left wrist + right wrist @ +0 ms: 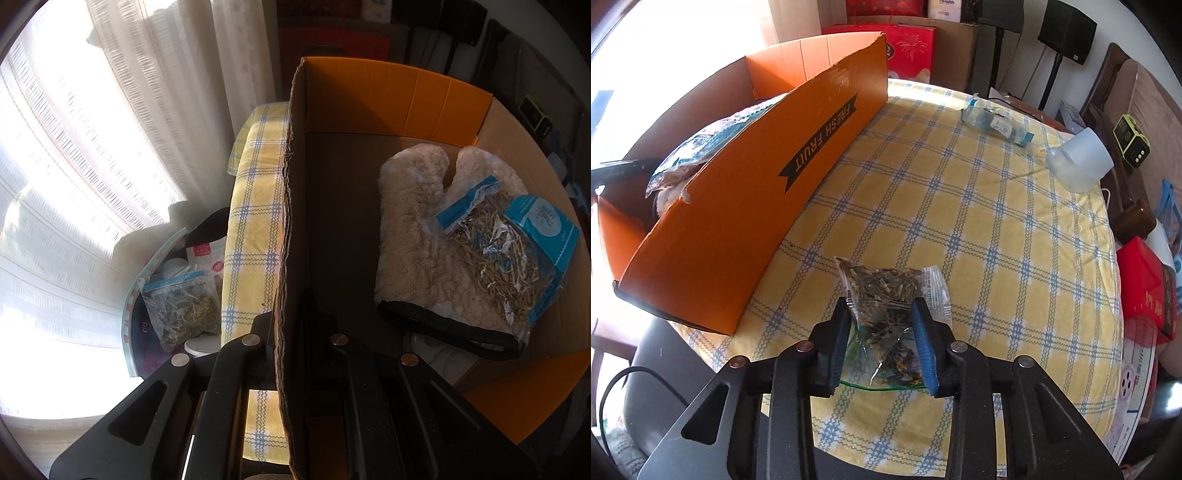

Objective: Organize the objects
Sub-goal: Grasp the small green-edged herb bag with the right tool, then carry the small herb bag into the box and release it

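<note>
Crinkly clear bag (882,295) of dark dried bits sits pinched in right claw (881,310).

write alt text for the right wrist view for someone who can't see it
The right gripper pinches a small clear bag of dried bits over a yellow checked tablecloth. An open orange box marked FRESH FRUIT stands to the left, and a white cup lies on its side at the far right.
</note>
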Action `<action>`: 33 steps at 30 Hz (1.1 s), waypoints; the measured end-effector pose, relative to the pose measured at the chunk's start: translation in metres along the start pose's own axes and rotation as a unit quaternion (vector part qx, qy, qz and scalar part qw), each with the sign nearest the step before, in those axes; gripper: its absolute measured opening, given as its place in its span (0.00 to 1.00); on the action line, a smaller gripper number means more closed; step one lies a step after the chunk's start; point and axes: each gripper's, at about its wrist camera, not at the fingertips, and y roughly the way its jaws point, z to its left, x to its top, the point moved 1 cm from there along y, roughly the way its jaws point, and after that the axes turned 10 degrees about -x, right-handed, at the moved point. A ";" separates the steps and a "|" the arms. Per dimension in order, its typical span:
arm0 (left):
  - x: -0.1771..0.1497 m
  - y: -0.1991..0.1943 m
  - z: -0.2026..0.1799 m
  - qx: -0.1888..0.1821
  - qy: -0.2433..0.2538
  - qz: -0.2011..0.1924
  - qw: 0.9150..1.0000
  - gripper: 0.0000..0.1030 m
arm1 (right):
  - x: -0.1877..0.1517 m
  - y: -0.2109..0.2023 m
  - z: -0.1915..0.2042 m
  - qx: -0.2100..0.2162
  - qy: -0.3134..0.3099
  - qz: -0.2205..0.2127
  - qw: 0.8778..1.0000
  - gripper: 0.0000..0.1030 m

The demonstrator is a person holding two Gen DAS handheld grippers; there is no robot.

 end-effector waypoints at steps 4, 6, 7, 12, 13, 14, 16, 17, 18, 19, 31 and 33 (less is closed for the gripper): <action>0.000 -0.001 0.000 0.000 0.000 0.000 1.000 0.07 | 0.005 -0.008 -0.004 -0.001 0.004 -0.006 1.000 0.21; -0.001 -0.001 0.000 -0.001 0.000 0.000 1.000 0.07 | 0.009 -0.013 -0.008 -0.003 0.008 -0.012 1.000 0.19; -0.001 -0.001 0.000 -0.001 0.000 0.000 1.000 0.07 | 0.012 -0.016 -0.010 -0.003 0.011 -0.015 1.000 0.18; -0.001 0.000 -0.001 0.000 0.001 0.000 1.000 0.07 | 0.027 -0.037 -0.019 -0.006 0.020 -0.037 0.999 0.16; -0.001 -0.001 -0.001 0.000 0.002 0.000 1.000 0.07 | 0.030 -0.041 -0.020 -0.006 0.021 -0.041 0.999 0.16; -0.002 -0.001 -0.002 0.000 0.001 0.000 1.000 0.07 | 0.033 -0.045 -0.020 -0.004 0.022 -0.045 0.999 0.16; -0.002 -0.001 -0.003 0.001 0.002 0.000 1.000 0.07 | 0.040 -0.053 -0.021 0.001 0.027 -0.055 0.998 0.16; -0.002 0.000 -0.002 0.001 0.002 0.000 1.000 0.07 | 0.043 -0.058 -0.021 0.003 0.030 -0.059 0.998 0.16; -0.002 0.000 -0.003 0.001 0.002 0.000 1.000 0.07 | 0.048 -0.063 -0.020 0.005 0.031 -0.065 0.997 0.16; -0.002 0.000 -0.002 0.001 0.002 0.000 1.000 0.07 | 0.052 -0.068 -0.018 0.009 0.031 -0.072 0.997 0.16; -0.004 -0.001 -0.005 0.001 -0.002 0.000 1.000 0.07 | 0.106 -0.096 0.040 0.062 -0.012 -0.117 0.991 0.16; -0.005 -0.001 -0.006 0.001 -0.003 -0.001 1.000 0.07 | 0.109 -0.093 0.049 0.069 -0.014 -0.117 0.991 0.16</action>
